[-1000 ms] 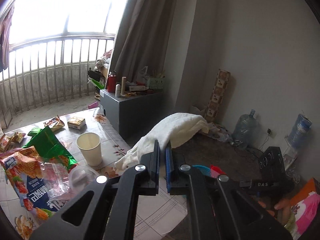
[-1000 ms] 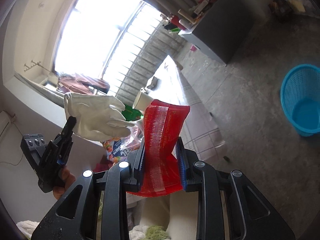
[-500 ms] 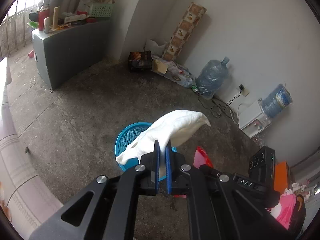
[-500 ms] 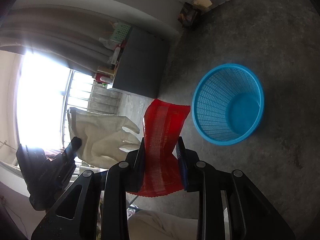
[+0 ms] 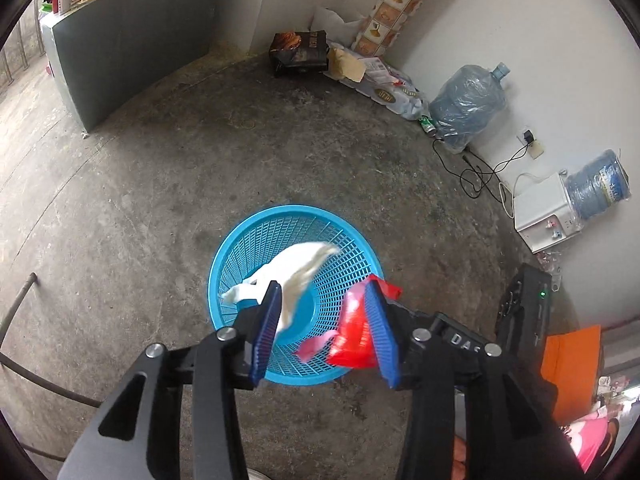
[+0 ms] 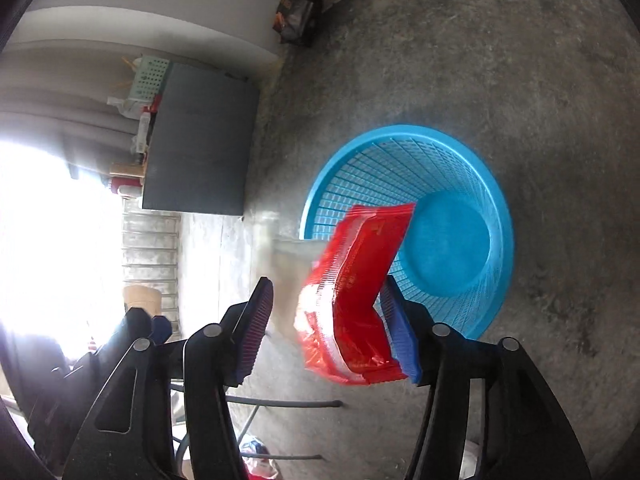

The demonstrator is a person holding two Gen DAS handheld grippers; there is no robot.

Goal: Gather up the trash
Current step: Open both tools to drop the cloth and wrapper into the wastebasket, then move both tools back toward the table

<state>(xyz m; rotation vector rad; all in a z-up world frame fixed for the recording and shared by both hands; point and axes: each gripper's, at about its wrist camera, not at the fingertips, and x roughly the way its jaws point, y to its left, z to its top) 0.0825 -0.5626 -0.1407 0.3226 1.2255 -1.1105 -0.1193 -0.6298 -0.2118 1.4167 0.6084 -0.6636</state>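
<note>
Black tongs (image 5: pixel 326 332), blue ribbed pads (image 5: pixel 267 328), silver screws.

Basket (image 5: pixel 256 240): blue plastic, open lattice wall, smooth solid base with a slight sheen. Floor (image 5: pixel 160 184): bare concrete, matt, rough and stained. White glove (image 5: pixel 298 270): soft matt cloth. Red wrapper (image 6: pixel 360 280): thin glossy plastic film with a ribbed sealed edge. Left gripper (image 5: pixel 326 328) and right gripper (image 6: pixel 326 328): matt black plastic arms, bright metal pivot pins, blue ribbed pads (image 5: pixel 266 332). Cabinet (image 5: pixel 128 44): flat matt grey panels. Water bottles (image 5: pixel 468 106): translucent blue plastic, one under a crinkled clear film. Wall (image 5: pixel 540 32): smooth matt white paint.
</note>
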